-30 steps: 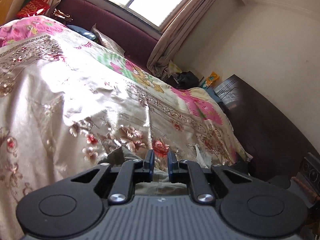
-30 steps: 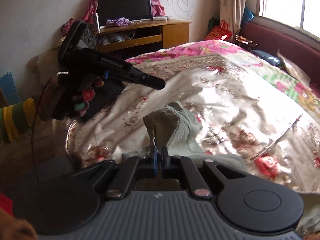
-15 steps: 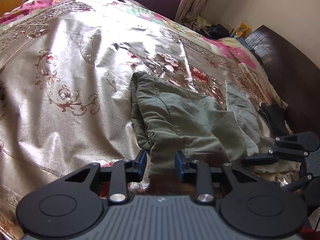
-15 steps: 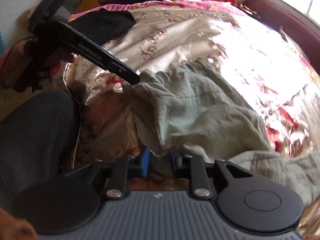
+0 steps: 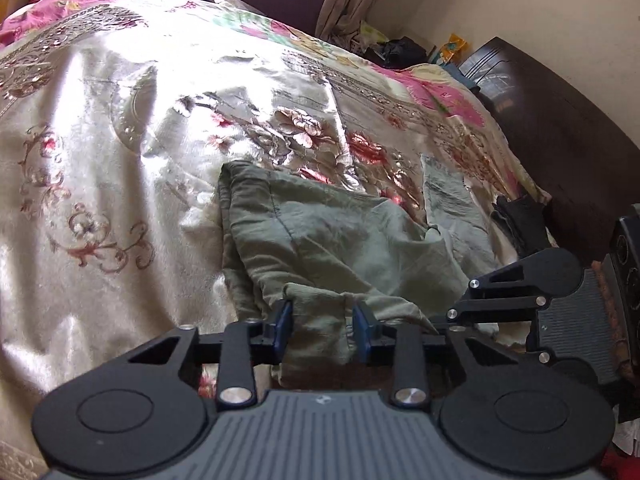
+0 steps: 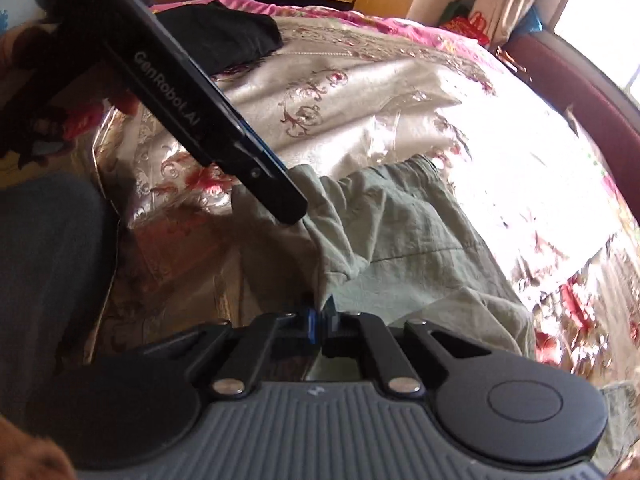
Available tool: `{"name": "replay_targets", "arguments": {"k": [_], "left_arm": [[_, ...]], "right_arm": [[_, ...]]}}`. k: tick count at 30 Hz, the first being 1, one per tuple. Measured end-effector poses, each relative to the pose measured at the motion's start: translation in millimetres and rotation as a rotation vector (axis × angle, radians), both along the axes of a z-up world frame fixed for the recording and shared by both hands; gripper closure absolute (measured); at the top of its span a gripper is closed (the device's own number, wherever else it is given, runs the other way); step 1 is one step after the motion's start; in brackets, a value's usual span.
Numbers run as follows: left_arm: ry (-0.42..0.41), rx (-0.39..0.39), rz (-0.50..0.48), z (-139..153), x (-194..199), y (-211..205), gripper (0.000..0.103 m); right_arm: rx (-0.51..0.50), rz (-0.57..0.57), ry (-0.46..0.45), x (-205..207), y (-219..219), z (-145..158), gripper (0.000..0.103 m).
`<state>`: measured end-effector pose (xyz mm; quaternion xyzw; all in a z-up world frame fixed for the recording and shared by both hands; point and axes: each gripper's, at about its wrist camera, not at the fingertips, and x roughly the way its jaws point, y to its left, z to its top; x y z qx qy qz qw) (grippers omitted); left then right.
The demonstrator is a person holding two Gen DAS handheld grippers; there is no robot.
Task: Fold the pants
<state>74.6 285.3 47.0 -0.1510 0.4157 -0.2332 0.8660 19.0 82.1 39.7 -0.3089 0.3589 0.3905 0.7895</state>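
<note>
Since half a second ago your left tool (image 5: pixel 322 330) has spread its blue pads wider, fabric lying loose between them, while your right tool (image 6: pixel 320 322) has closed, pinching an edge of the pants (image 5: pixel 320 240). The crumpled olive pants lie at the near edge of the bed's glossy, flower-embroidered bedspread (image 5: pixel 100 152).

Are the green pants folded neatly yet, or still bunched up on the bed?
Still bunched. The green pants lie crumpled in uneven layers on the floral bedspread, one edge pinched in the right gripper.
</note>
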Motion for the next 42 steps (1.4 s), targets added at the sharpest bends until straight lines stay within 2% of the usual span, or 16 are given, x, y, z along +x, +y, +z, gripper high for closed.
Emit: {"name": "replay_targets", "arguments": {"k": [2, 5, 7, 9, 12, 14, 15, 16, 18, 23, 26, 30, 34, 37, 39, 42], "left_arm": [[-0.052, 0.01, 0.003, 18.6, 19.8, 1.6, 0.077], [-0.166, 0.005, 0.034, 56.5, 42.8, 11.4, 0.078], [-0.241, -0.01, 0.045, 77.8, 43.5, 18.1, 0.078], [-0.282, -0.002, 0.059, 88.1, 37.2, 24.8, 0.078], [-0.234, 0.008, 0.087, 69.0, 23.7, 34.9, 0.078], [-0.128, 0.08, 0.116, 34.4, 16.9, 33.4, 0.078], [-0.082, 0.092, 0.124, 21.4, 14.4, 33.2, 0.078], [-0.034, 0.095, 0.131, 7.5, 9.5, 32.7, 0.078], [-0.007, 0.097, 0.129, -0.7, -3.1, 29.6, 0.078], [-0.101, 0.17, 0.084, 32.3, -13.2, 5.1, 0.076], [-0.142, 0.168, 0.007, 46.5, -2.9, -27.2, 0.074], [-0.181, 0.148, -0.151, 43.6, 24.0, -99.3, 0.067], [-0.116, 0.047, -0.258, 15.0, 69.9, -178.3, 0.065], [-0.092, 0.085, -0.272, -4.7, 93.9, -230.6, 0.065], [-0.092, 0.133, -0.269, -12.6, 101.9, -252.7, 0.065], [-0.029, 0.117, -0.261, -24.6, 114.3, -265.1, 0.065]], "right_arm": [[0.048, -0.036, -0.011, 12.2, -5.2, 18.2, 0.101], [0.16, -0.124, -0.114, 41.7, -10.7, 66.1, 0.101], [0.252, -0.176, -0.192, 55.0, -16.1, 104.7, 0.101], [0.289, -0.169, -0.236, 50.0, -16.9, 121.2, 0.101], [0.281, -0.135, -0.163, 28.9, -9.2, 94.1, 0.099], [0.219, -0.127, -0.097, 17.4, 1.1, 47.5, 0.095], [0.155, -0.13, -0.059, 15.7, 8.3, 14.8, 0.087], [0.1, -0.137, -0.031, 15.7, 13.6, -12.6, 0.086], [0.115, -0.18, 0.008, 15.0, 14.1, -35.6, 0.084], [0.287, -0.274, 0.045, 13.5, -32.0, 12.0, 0.068], [0.349, -0.347, 0.026, 17.1, -79.5, 44.0, 0.054], [0.275, -0.629, -0.053, 89.6, -153.2, 55.8, 0.05], [0.239, -0.957, -0.031, 193.2, -230.4, 28.0, 0.044], [0.234, -1.166, 0.017, 264.6, -276.3, -1.3, 0.046], [0.212, -1.253, 0.033, 296.9, -295.7, -16.0, 0.046], [0.221, -1.341, 0.077, 330.0, -310.7, -35.2, 0.046]]}}
